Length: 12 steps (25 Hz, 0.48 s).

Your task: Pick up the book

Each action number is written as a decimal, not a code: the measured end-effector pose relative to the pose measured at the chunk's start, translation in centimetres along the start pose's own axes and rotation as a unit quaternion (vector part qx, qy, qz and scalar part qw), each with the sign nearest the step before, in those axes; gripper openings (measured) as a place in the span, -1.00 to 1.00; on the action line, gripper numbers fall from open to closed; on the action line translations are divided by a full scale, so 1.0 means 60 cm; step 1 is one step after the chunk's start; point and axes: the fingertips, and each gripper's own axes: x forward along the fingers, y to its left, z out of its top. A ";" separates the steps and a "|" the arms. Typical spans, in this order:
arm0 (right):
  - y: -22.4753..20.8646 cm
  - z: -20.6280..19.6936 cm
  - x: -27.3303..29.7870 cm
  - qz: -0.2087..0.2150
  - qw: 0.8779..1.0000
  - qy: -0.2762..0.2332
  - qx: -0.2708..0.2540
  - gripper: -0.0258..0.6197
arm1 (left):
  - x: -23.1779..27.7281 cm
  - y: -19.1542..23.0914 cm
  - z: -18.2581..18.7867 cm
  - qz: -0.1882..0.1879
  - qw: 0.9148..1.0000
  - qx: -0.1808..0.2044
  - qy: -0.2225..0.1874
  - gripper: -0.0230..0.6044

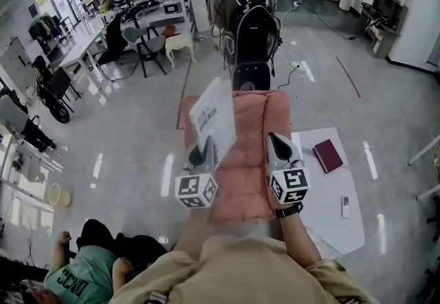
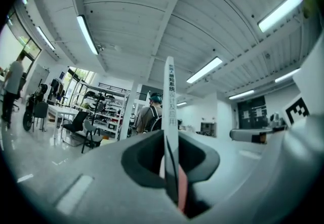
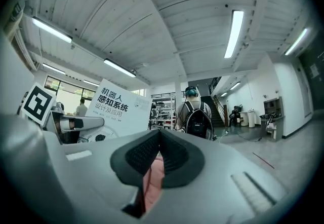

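Note:
A thin white book (image 1: 213, 117) with dark print on its cover is held upright in the air above the pink couch. My left gripper (image 1: 204, 151) is shut on its lower edge. In the left gripper view the book (image 2: 171, 96) stands edge-on between the pads of the left gripper (image 2: 169, 152). My right gripper (image 1: 278, 144) hovers to the right of the book, apart from it, jaws together and nothing between them. The right gripper view shows that right gripper (image 3: 159, 139) with its pads meeting, and the book cover (image 3: 117, 109) off to the left.
The pink couch (image 1: 251, 158) lies under both grippers. To its right a white table (image 1: 330, 227) carries a dark red book (image 1: 328, 155) and a remote (image 1: 346, 206). A person with a black backpack (image 1: 251, 27) stands beyond the couch. Another person in green (image 1: 75, 275) crouches at the lower left.

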 end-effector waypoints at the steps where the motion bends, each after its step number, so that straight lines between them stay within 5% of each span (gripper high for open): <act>1: 0.010 0.003 -0.002 -0.001 1.000 -0.002 -0.003 -0.90 | -0.008 0.003 0.003 -0.003 1.000 -0.002 -0.002 -0.79; 12: 0.070 0.007 0.017 -0.012 1.000 -0.003 -0.011 -0.90 | -0.036 0.028 0.020 -0.052 0.999 -0.008 -0.006 -0.79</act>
